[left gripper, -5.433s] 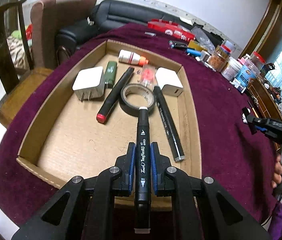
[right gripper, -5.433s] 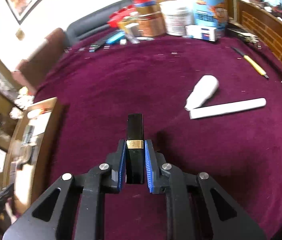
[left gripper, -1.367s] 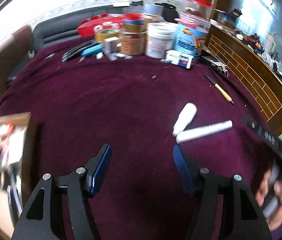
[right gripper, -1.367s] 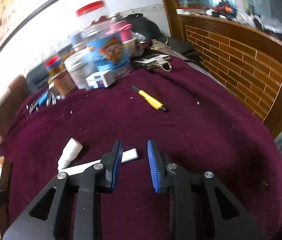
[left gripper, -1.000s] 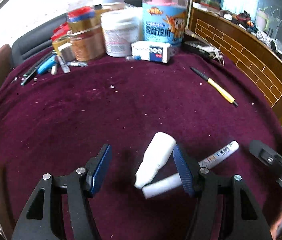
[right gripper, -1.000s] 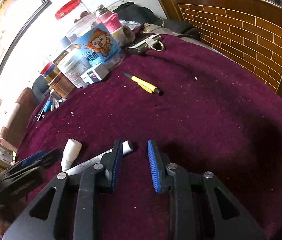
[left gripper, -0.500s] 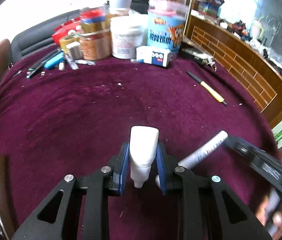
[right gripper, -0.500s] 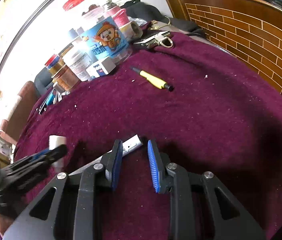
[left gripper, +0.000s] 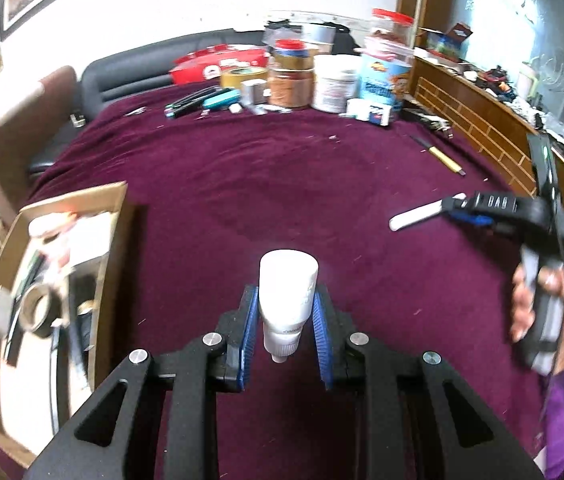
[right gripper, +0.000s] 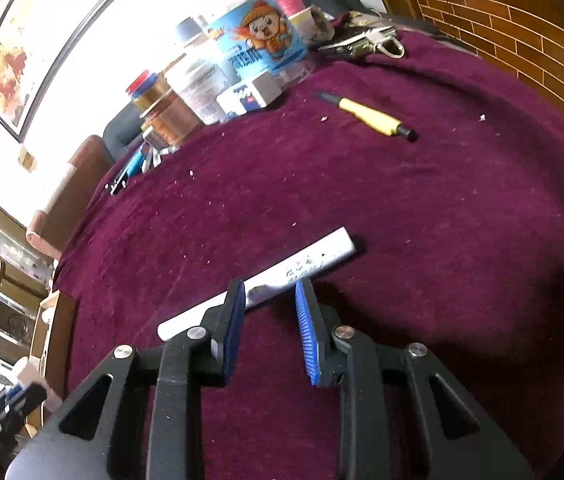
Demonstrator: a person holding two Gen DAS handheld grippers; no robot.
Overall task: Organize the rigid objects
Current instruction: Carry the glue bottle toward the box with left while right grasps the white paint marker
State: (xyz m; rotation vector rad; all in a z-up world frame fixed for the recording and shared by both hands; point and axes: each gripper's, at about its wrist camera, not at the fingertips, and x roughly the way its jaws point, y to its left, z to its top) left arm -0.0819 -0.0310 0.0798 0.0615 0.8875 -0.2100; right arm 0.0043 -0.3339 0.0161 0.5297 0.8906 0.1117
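Note:
My left gripper (left gripper: 286, 312) is shut on a small white bottle (left gripper: 288, 284) and holds it above the purple tablecloth, base pointing away. The cardboard tray (left gripper: 119, 216) with tape roll, markers and chargers lies to the left. My right gripper (right gripper: 269, 292) is open, its fingers straddling a long white marker (right gripper: 302, 266) that lies on the cloth. In the left wrist view the right gripper (left gripper: 458, 210) sits at the marker's (left gripper: 414, 216) right end.
Jars, tubs and a small box (left gripper: 338, 80) crowd the far table edge, with pens and a blue tool (left gripper: 201, 100). A yellow pen (right gripper: 370, 118) lies on the cloth beyond the marker. A brick-patterned wooden ledge (left gripper: 482, 128) runs along the right.
My left gripper closed on the white bottle, lifted it and swung left so the tray shows again. My right gripper moved over the white marker.

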